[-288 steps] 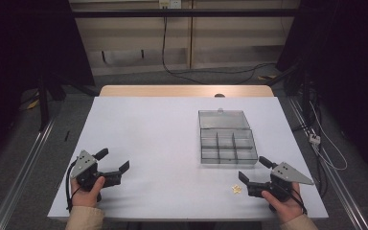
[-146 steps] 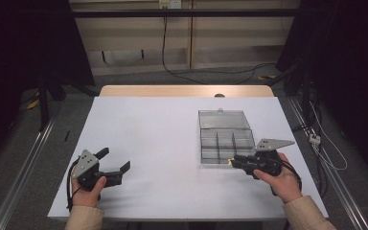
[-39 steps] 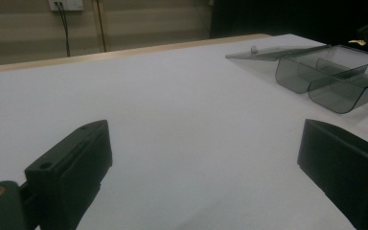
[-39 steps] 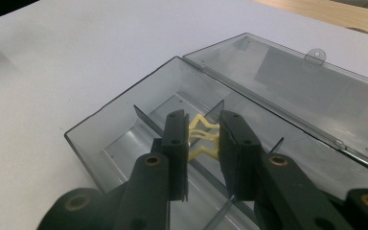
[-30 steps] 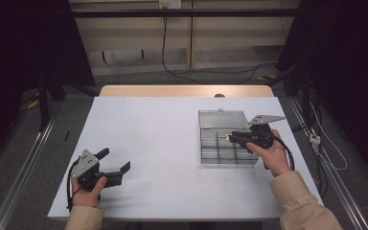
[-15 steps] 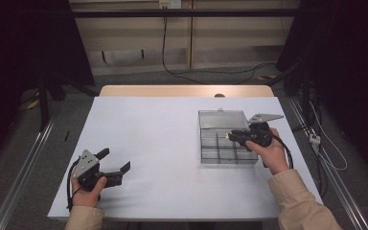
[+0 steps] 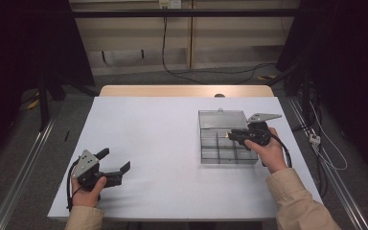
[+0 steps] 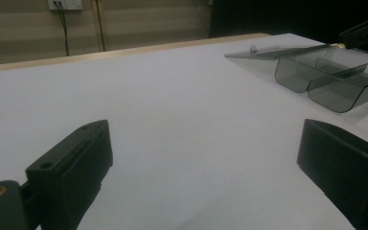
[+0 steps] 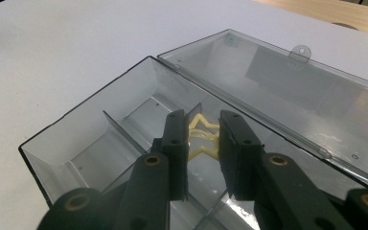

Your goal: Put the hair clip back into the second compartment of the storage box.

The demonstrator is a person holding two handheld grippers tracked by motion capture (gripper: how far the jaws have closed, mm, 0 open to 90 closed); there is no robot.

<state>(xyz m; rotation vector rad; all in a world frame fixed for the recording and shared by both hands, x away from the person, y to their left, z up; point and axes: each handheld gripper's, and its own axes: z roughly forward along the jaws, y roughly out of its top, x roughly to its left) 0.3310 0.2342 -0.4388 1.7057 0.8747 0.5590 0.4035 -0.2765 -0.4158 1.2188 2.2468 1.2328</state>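
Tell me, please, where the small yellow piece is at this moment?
The yellow piece sits pinched in the right gripper, above the open compartment box on the table's right side.

Moved: right gripper (image 7: 229, 135), clamped on yellow star-shaped piece (image 9: 202, 135), from table's near right corner to above compartment box (image 7: 209, 156) by right edge.

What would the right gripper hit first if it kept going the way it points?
Likely the divider or floor of the clear compartment box: the right gripper, holding a yellow star-shaped piece, points down into it. Depth is unclear.
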